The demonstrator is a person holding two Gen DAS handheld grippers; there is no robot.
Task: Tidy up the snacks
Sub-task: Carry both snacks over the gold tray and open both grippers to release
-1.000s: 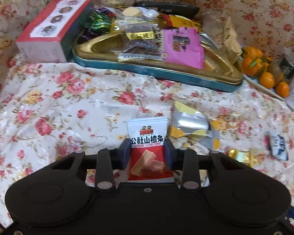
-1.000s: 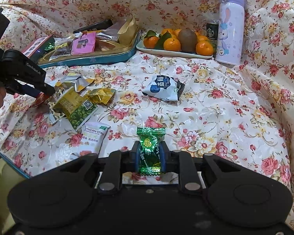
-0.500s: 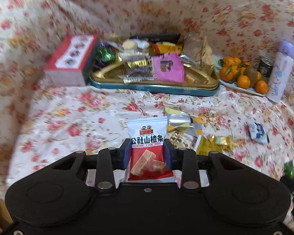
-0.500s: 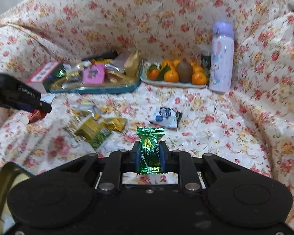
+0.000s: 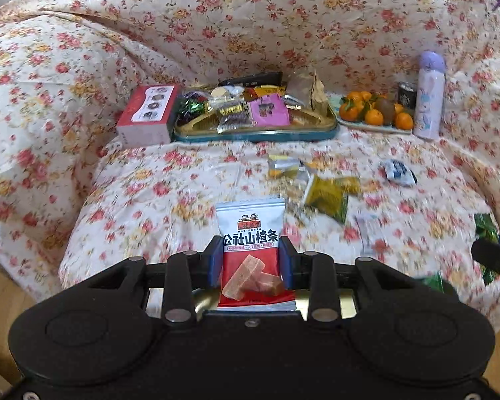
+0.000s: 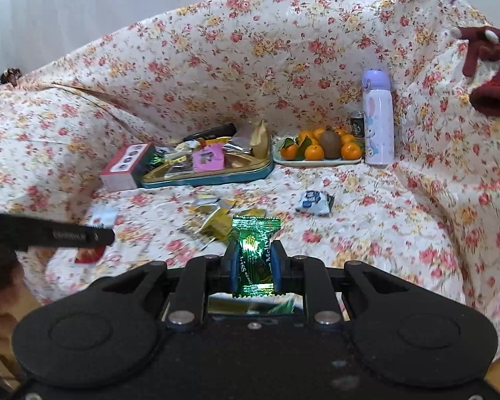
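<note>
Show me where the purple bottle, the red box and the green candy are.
purple bottle (image 6: 377,126), right wrist view, on its white body.
red box (image 5: 147,113), left wrist view, on its printed top face.
green candy (image 6: 254,253), right wrist view, on the wrapper's middle.

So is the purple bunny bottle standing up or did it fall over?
Standing up. The bottle is upright beside the fruit plate, cap on top.

1. Floral cover (image 5: 170,193): cloth under a glossy, crinkled film;
2. Snack tray (image 5: 253,135): metal, gold-lacquered, shiny;
3. Green candy (image 6: 256,253): glossy foil wrapper;
4. Hawthorn packet (image 5: 251,250): smooth plastic;
5. Gripper bodies: matt black plastic.
</note>
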